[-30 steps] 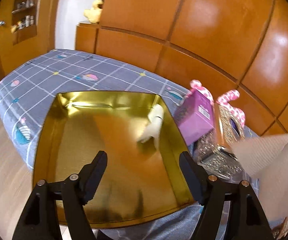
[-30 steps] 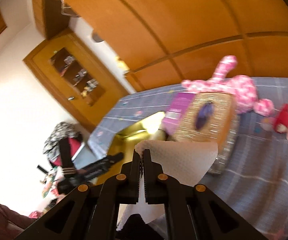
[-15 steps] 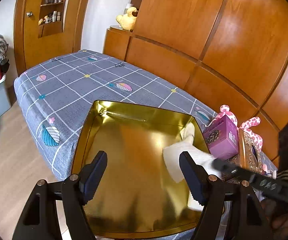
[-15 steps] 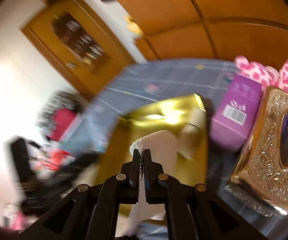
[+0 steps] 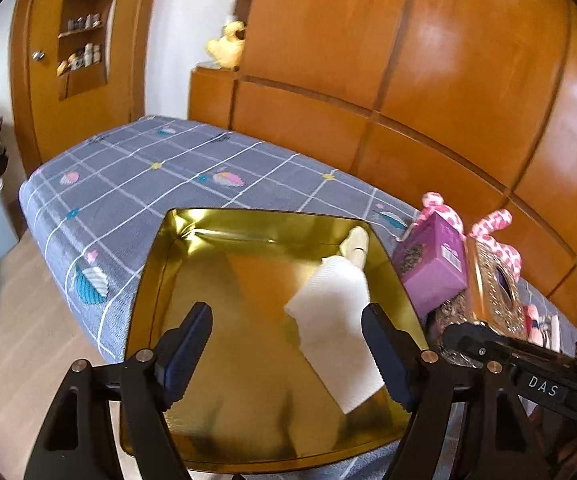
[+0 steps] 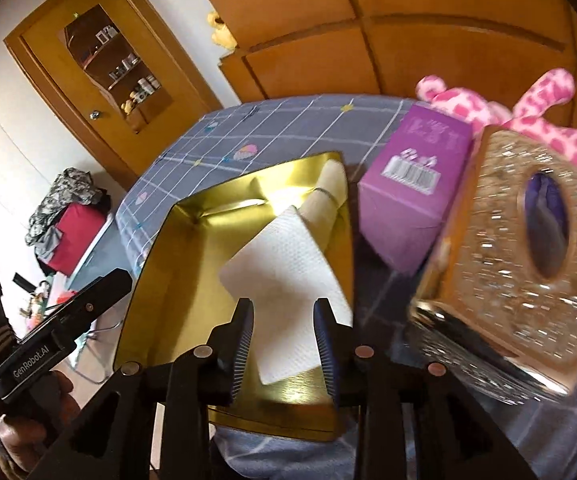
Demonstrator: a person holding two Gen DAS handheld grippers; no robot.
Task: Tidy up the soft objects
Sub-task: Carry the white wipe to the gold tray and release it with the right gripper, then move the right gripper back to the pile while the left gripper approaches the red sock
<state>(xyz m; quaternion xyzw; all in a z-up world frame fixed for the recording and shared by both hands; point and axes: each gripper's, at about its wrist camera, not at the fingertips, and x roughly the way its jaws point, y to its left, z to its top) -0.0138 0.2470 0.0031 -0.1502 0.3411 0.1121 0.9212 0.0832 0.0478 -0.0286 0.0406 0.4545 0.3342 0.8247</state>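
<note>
The left gripper [image 5: 286,350] stood with its jaws well apart and nothing between them, held above the near half of the gold tray [image 5: 150,292]. Ahead and to its right lay the white paper towel [image 5: 336,320], flat in the tray against the right wall, its far end touching a cream rolled cloth [image 5: 355,245] in the far right corner. The tray sat on a grey checked bedspread [image 5: 136,176] backed by orange wooden panelling [image 5: 448,80]; to the right stood a purple box [image 5: 432,268].

The right gripper [image 6: 284,344] was opening its jaws, the towel [image 6: 284,268] lying loose just ahead of and beneath them, the pads not pressing it. Right of the tongs were the purple box [image 6: 412,176], a glittery gold tissue box [image 6: 520,248] and a pink spotted plush [image 6: 500,116].

A second earlier those jaws were shut on the towel, carried in the air beside the tray; the left gripper had barely shifted.
</note>
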